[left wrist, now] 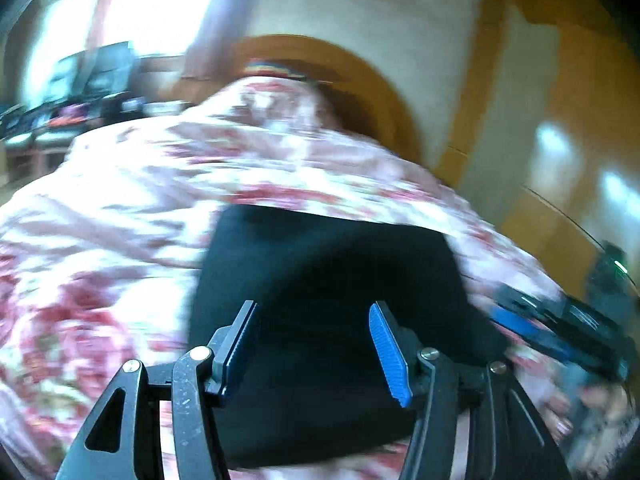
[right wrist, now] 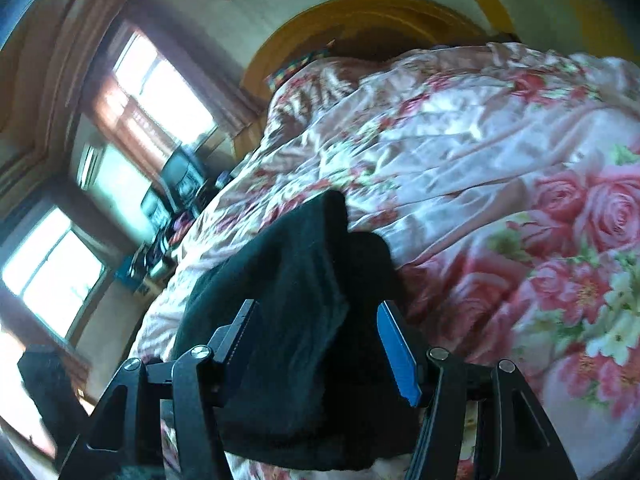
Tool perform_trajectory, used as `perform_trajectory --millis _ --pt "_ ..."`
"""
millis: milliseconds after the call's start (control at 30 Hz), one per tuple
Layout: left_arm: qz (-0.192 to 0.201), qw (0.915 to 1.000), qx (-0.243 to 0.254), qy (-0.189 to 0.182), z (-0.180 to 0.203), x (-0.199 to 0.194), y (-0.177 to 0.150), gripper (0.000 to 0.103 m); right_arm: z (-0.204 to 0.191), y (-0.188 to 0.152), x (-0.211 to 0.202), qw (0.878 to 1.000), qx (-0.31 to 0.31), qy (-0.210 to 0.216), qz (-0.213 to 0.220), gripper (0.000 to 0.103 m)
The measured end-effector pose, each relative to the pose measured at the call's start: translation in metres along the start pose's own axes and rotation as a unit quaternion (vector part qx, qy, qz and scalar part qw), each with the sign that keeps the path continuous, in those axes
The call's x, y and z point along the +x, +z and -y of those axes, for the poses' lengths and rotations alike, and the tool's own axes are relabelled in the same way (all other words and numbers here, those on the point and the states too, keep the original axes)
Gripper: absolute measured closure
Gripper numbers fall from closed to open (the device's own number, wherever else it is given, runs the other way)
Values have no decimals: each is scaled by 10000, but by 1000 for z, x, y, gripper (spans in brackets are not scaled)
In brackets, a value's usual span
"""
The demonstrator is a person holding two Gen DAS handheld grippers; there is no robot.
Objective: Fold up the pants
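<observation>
Black pants (left wrist: 320,280) lie as a folded dark block on a floral bedspread (left wrist: 120,200). My left gripper (left wrist: 314,312) hovers over their near part with its jaws wide open and nothing between the blue pads. In the right wrist view the pants (right wrist: 300,264) lie bunched and layered, one fold raised toward the far end. My right gripper (right wrist: 316,310) is also open, its jaws straddling the cloth without pinching it. My right gripper also shows at the right edge of the left wrist view (left wrist: 560,332).
The pink rose bedspread (right wrist: 500,160) covers the whole bed. A curved wooden headboard (right wrist: 360,12) stands at the far end. Bright windows (right wrist: 160,84) and a cluttered side table (right wrist: 180,184) are on the left. A wooden wardrobe (left wrist: 540,100) stands at the right.
</observation>
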State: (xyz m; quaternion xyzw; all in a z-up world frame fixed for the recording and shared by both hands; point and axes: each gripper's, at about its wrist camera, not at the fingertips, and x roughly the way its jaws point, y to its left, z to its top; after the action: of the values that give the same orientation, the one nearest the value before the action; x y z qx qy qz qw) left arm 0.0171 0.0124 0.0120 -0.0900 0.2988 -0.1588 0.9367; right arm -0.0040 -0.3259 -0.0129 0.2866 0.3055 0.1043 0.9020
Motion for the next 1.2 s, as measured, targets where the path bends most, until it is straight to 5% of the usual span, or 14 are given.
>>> perform_trajectory --millis 133,167,300,367,433,500,633,833,933,1067,1200 --pt "-360 9967 -434 590 -43 18 -6 43 4 -11 17 9994 93 -18 -327 41" --pt "-462 9954 -581 606 -52 24 -10 33 6 -13 19 9992 167 18 -354 41" --pt "-705 9859 -1517 43 -77 35 -26 30 3 -15 22 9988 101 248 -399 45" --pt "-800 9844 -1552 -226 -72 39 -27 30 -2 -16 25 9982 -20 327 -501 55" --pt "-794 9898 -1149 -289 -56 41 -29 30 -3 -17 29 9972 25 425 -620 85" --pt "-605 9959 -663 -138 -38 35 -30 32 -5 -14 23 9974 113 478 -524 85" --pt "-274 9976 -586 -250 -27 20 -23 34 -15 2 -3 9993 -137 328 -92 86" --pt "-651 9975 -74 254 -12 35 -35 34 26 -13 26 9940 657 -339 -804 86" --pt "-625 9969 237 417 -3 33 -41 33 20 -13 28 9948 318 -575 -780 86" --pt "-672 9970 14 375 -10 29 -34 33 5 -9 22 9940 -28 -879 -643 66" --pt "-331 9977 -143 567 -14 11 -13 33 -8 11 -9 9936 -454 -1018 165 62"
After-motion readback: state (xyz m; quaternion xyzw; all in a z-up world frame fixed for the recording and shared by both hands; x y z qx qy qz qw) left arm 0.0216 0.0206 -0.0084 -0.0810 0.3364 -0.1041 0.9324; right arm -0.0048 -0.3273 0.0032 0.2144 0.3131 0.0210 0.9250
